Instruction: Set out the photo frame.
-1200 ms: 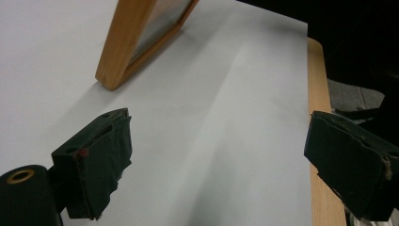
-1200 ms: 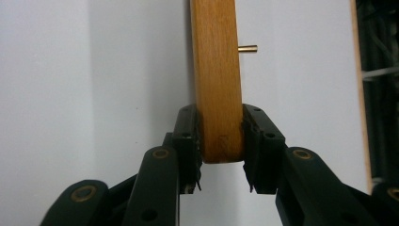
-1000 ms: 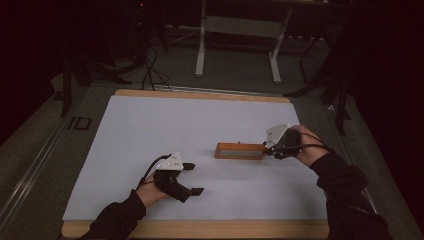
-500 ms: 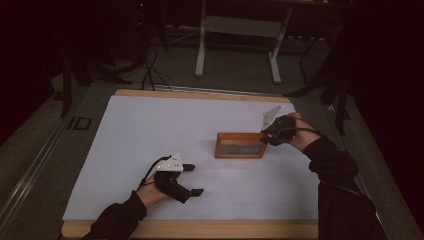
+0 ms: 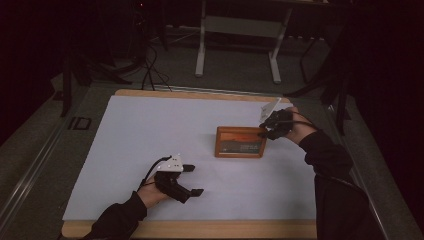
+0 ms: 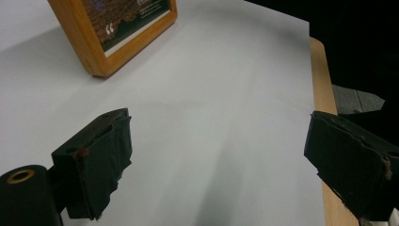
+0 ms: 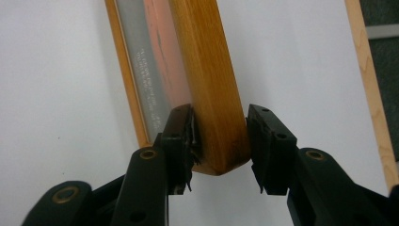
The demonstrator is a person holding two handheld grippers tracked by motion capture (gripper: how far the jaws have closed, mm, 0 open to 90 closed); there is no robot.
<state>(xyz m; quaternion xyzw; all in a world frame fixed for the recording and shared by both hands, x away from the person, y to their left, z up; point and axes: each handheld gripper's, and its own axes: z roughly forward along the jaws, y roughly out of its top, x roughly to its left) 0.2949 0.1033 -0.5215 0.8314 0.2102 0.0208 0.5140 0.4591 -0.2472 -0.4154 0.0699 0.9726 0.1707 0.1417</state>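
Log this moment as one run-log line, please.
right gripper: jaws just opening, brown wooden picture frame between them | left gripper: open, empty

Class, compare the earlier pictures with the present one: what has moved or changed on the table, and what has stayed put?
The wooden picture frame was tipped from edge-on to lying with its face showing. The right gripper, at the frame's right end, swung toward the table's far side; its fingers have just been opening, with the frame's edge between them. The left gripper stayed open at the near left.

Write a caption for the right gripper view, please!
Right hand-held gripper straddles the wooden picture frame's edge.
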